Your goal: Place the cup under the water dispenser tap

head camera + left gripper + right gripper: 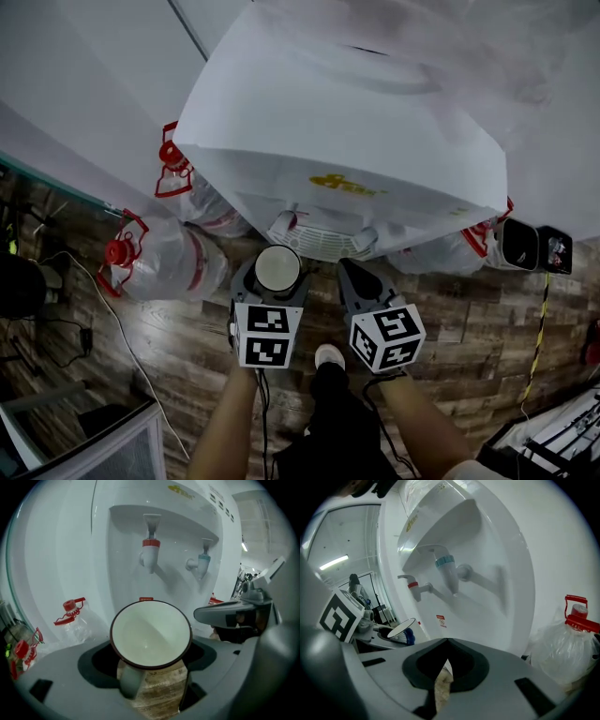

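Cup [151, 634] sits upright, pinched in the left gripper [152, 679] facing the red tap [150, 555] for placing, while the right gripper [446, 645] hangs closed, empty.

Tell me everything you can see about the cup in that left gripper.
The cup is round, glossy white inside with a thin dark rim, and looks empty. Its outside looks blue from the side. A handle points back toward the left gripper, whose jaws clamp its sides. It is held roughly upright above the wooden floor, short of the red tap.
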Demonstrator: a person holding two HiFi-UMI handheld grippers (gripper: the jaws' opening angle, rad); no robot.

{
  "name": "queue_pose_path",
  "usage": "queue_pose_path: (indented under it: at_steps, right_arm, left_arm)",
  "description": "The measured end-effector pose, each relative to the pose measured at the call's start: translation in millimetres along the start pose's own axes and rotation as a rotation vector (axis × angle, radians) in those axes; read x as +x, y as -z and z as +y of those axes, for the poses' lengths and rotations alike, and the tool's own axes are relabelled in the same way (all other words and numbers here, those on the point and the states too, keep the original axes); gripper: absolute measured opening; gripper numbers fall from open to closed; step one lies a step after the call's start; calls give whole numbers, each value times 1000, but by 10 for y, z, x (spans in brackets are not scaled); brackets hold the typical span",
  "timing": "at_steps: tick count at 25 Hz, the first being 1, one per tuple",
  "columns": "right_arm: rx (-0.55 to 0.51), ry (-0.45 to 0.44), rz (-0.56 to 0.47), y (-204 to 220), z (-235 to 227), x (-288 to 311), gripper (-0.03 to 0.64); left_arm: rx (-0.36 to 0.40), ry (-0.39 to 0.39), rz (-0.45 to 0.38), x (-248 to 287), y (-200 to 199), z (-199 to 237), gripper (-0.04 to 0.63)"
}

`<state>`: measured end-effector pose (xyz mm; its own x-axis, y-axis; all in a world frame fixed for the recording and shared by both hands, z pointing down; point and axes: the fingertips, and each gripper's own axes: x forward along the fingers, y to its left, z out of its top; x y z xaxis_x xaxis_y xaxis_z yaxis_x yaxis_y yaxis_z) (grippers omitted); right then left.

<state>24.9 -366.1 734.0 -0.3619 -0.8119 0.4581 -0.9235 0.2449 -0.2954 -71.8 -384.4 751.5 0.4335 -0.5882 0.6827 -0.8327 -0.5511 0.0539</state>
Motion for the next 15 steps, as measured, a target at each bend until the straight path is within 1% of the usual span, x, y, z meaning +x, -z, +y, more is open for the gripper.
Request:
queue_pose_path:
  at_steps: [7,15]
  right_arm:
    - [5,3,-5,43,-83,116,20]
    - [9,2,-10,57,-146,200,21]
  left_arm:
    - [27,0,-26,198,-130,46,430]
    - [44,-5,-7,404,-162,102,430]
